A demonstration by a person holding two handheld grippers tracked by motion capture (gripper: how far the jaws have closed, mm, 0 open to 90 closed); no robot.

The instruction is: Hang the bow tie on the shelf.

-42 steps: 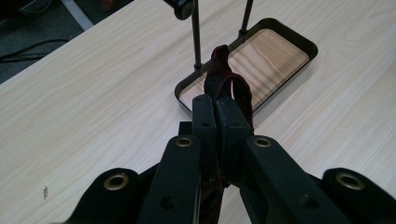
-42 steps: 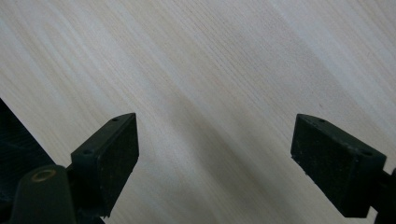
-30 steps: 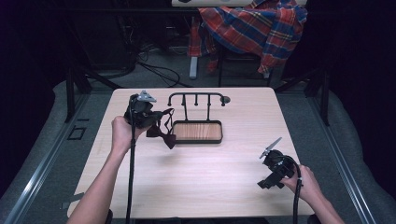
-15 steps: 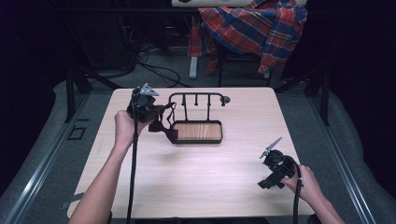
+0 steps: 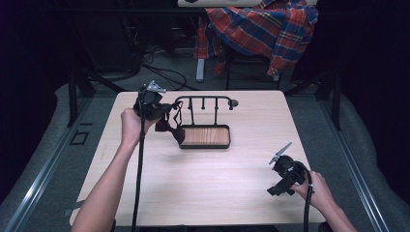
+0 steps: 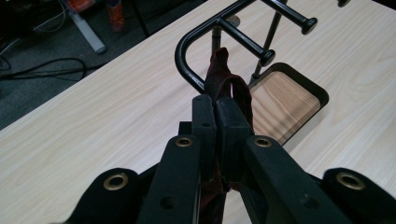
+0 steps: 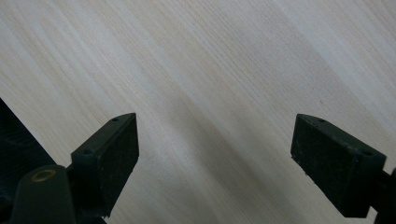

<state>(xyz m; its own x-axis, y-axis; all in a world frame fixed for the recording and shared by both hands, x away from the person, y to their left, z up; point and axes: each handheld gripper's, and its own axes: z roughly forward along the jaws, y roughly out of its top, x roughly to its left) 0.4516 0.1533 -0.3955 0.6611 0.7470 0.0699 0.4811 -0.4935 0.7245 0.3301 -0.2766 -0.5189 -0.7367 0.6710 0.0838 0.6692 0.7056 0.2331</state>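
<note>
At the table's far edge: black rack [image 5: 204,121], wooden tray.
Left claw [image 6: 215,109]: pinching dark red strap [image 6: 223,79] beside rack's bar.
Right claw [image 7: 215,158]: spread wide, near right corner.
Hard to see: strap's lower end.

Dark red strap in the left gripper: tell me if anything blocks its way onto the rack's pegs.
Nothing visible does. The left gripper holds the dark red strap right beside the rack; its nearest peg is bare.
</note>
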